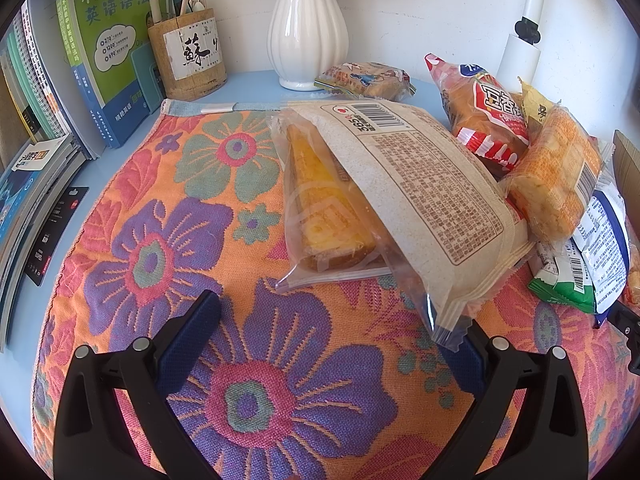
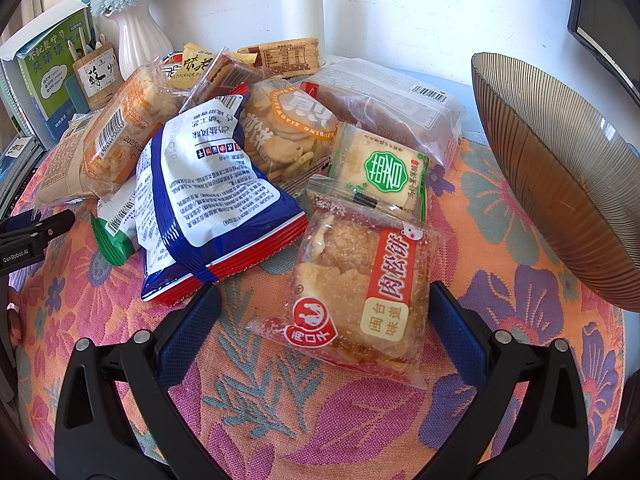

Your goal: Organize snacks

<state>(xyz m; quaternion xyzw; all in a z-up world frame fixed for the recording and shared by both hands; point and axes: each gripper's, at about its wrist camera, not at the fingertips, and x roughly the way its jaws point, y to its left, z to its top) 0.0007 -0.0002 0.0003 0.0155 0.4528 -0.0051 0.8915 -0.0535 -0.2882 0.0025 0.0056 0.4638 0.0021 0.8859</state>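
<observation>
A pile of snack packets lies on a floral cloth (image 1: 168, 248). In the left wrist view, a beige cake packet (image 1: 404, 200) lies tilted in front of my open left gripper (image 1: 332, 332); its lower corner reaches the right finger. A red bread bag (image 1: 486, 120) and an orange pastry packet (image 1: 556, 176) lie to its right. In the right wrist view, my open right gripper (image 2: 324, 316) straddles a red-labelled meat floss cake packet (image 2: 360, 296) without closing on it. A blue-and-white chip bag (image 2: 208, 200) and a green-labelled cracker packet (image 2: 380, 168) lie just beyond it.
A ribbed brown glass bowl (image 2: 560, 184) stands tilted at the right. A white vase (image 1: 308, 28), a wooden pen holder (image 1: 188, 56) and books (image 1: 108, 52) line the back left. A white lamp post (image 2: 302, 12) stands behind the pile. My left gripper's tip (image 2: 36, 232) shows at the left edge.
</observation>
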